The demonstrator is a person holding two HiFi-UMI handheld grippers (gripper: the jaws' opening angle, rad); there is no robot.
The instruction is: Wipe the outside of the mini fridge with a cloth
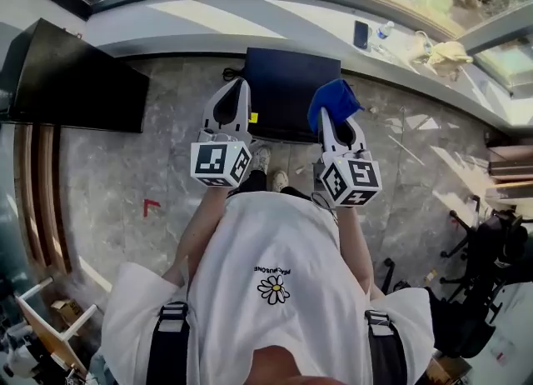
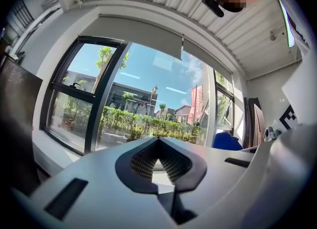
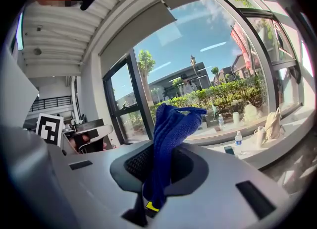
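Observation:
The mini fridge (image 1: 287, 92) is a dark box on the floor below the window sill, seen from above in the head view. My right gripper (image 1: 333, 117) is shut on a blue cloth (image 1: 333, 102), held over the fridge's right part. The cloth (image 3: 171, 139) stands up between the jaws in the right gripper view, which points at the windows. My left gripper (image 1: 236, 96) hangs over the fridge's left edge; its jaws meet at the tips with nothing between them (image 2: 158, 141). How high either gripper is above the fridge I cannot tell.
A long dark cabinet (image 1: 79, 79) lies at the left. The window sill (image 1: 333, 21) carries a phone (image 1: 361, 35), a bottle (image 1: 383, 32) and bags (image 1: 445, 52). Chairs and gear (image 1: 491, 267) crowd the right. My shoes (image 1: 266, 167) stand just before the fridge.

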